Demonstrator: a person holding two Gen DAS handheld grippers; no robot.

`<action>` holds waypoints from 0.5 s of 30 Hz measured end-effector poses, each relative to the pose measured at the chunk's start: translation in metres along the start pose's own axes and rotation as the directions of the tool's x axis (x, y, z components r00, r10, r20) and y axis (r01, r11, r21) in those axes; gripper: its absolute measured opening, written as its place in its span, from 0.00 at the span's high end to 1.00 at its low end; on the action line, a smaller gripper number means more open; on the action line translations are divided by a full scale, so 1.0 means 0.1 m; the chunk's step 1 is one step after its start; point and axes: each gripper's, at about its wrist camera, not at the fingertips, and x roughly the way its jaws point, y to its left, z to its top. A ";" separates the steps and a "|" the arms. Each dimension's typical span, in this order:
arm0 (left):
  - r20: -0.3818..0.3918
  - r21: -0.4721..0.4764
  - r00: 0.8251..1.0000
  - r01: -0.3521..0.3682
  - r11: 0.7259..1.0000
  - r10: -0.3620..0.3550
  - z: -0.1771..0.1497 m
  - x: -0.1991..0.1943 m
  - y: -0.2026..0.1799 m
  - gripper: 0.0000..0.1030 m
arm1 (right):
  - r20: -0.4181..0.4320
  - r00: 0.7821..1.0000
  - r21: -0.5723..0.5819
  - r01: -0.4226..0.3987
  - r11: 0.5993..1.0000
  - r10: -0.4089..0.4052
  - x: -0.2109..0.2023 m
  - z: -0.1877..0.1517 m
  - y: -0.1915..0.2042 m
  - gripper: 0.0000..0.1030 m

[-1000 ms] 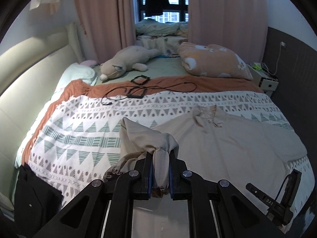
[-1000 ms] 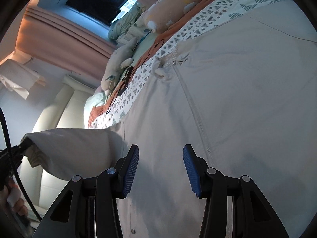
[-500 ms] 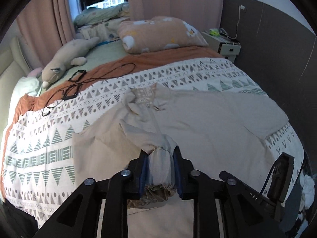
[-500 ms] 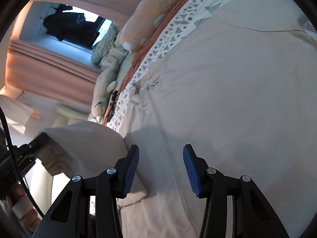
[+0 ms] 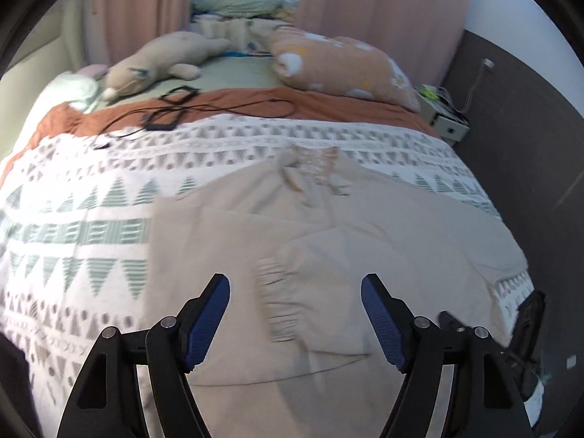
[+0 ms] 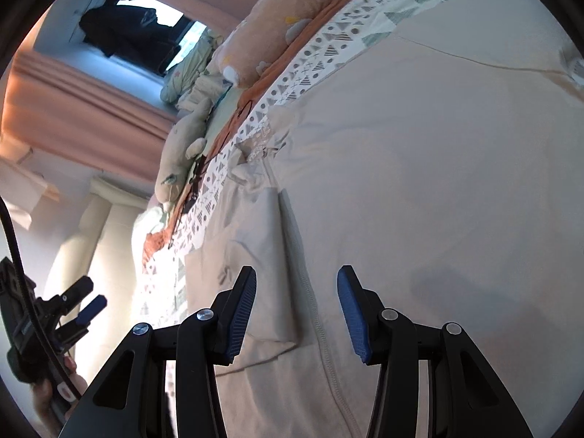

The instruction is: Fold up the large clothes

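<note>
One large beige garment (image 5: 350,241) lies spread over the near half of the bed (image 5: 73,226), its neckline toward the pillows and its right side reaching the bed's right edge. The left sleeve (image 5: 292,292) lies folded inward across the chest, its ribbed cuff resting flat on the body panel.

The left gripper (image 5: 295,314) hovers just above that cuff; its jaws have just been opening, and the cuff lies loose below and between the blue pads (image 5: 208,314), which touch nothing. The right gripper (image 6: 295,314) hangs over the garment's centre seam with its jaws parted about halfway and nothing between them.

The cloth looks soft, light and limp, likely a knit sweatshirt fabric: it should drape and crease wherever it is lifted, slide easily over the patterned quilt (image 5: 91,189), and carry no risk of breakage. A single pinch would probably let the rest sag, so good holds seem to be the thicker, firmer parts: the far sleeve's cuff, the shoulder seams beside the neckline, or the hem corners at the bed's near edge, taken with both grippers together.
</note>
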 end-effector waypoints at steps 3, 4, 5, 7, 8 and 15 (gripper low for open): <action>0.006 -0.060 0.998 -0.064 0.996 0.065 -0.16 -0.03 0.40 0.27 | -0.023 1.000 -0.074 -0.009 0.997 0.007 0.10 -0.08 0.21 0.54; 0.006 -0.078 0.997 -0.077 0.994 0.077 -0.23 -0.03 0.53 0.27 | -0.032 0.999 -0.098 -0.014 0.995 0.011 0.14 -0.11 0.29 0.54; 0.003 -0.096 0.996 -0.090 0.991 0.090 -0.30 -0.03 0.66 0.27 | -0.039 0.999 -0.125 -0.017 0.992 0.013 0.18 -0.15 0.37 0.54; -0.009 -0.129 0.993 -0.116 0.985 0.116 -0.43 -0.02 0.91 0.27 | -0.050 0.999 -0.177 -0.018 0.984 0.009 0.25 -0.22 0.52 0.54; -0.015 -0.145 0.991 -0.131 0.981 0.130 -0.51 -0.01 1.02 0.27 | -0.058 0.998 -0.203 -0.018 0.979 0.006 0.29 -0.26 0.60 0.54; -0.081 -0.179 0.986 -0.158 0.971 0.145 -0.98 0.20 1.55 0.28 | -0.093 0.993 -0.329 0.037 0.943 -0.072 0.58 -0.53 0.99 0.32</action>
